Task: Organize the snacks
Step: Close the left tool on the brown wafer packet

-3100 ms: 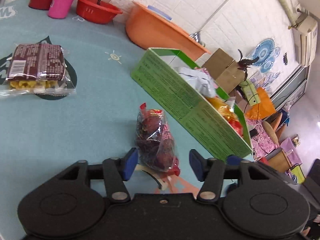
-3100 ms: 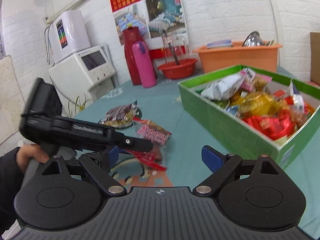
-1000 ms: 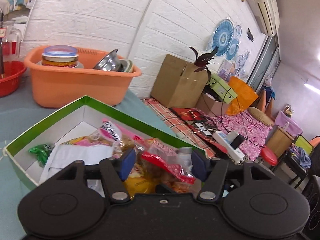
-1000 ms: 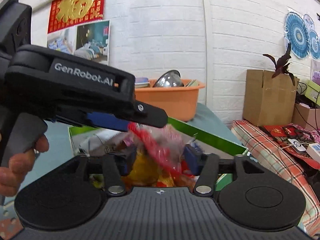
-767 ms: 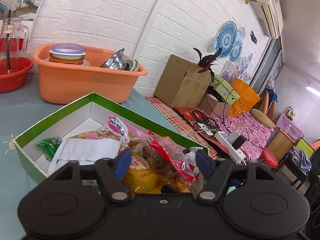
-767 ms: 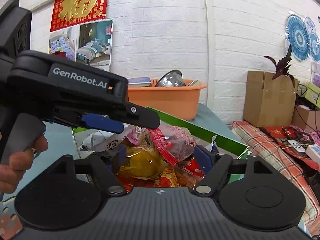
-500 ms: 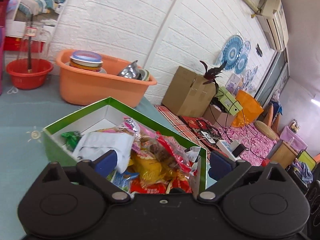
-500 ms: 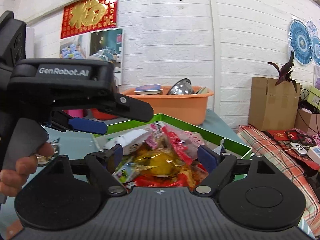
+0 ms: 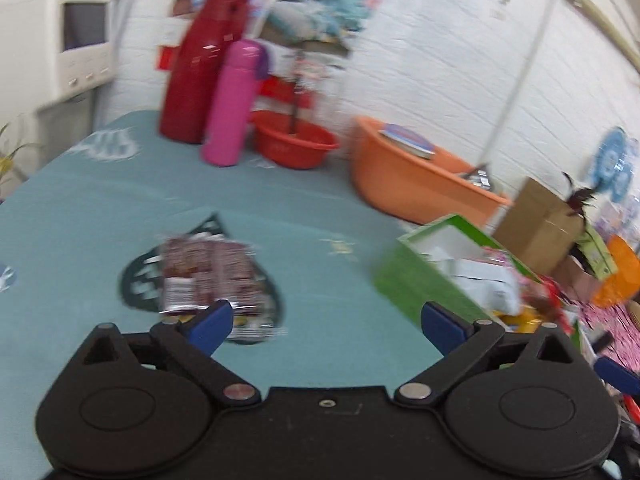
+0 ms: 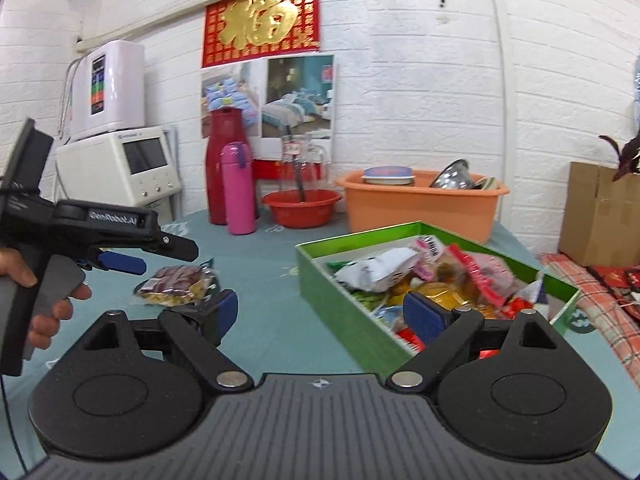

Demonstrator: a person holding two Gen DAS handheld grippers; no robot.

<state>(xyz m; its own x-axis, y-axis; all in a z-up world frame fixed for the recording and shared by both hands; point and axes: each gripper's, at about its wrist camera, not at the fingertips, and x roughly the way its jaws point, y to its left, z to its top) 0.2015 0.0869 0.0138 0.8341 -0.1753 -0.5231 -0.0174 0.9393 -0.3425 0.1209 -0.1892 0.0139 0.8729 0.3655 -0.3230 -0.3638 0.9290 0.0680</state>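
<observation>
A broad stretch of bare teal surface (image 10: pixel 276 320) lies between the brown snack packet (image 10: pixel 172 280) on the left and the green box (image 10: pixel 340 304) on the right — wide enough for either hand-held gripper to pass. The box is heaped with snack bags up to its rim, so little room is left inside it. Along the back wall the way is closed by a row of things — red flask (image 10: pixel 222 168), pink bottle (image 10: pixel 238 188), red bowl (image 10: pixel 302 208) and orange tub (image 10: pixel 424 204) — while the left hand-held gripper (image 10: pixel 132 258) hangs above the packet.
</observation>
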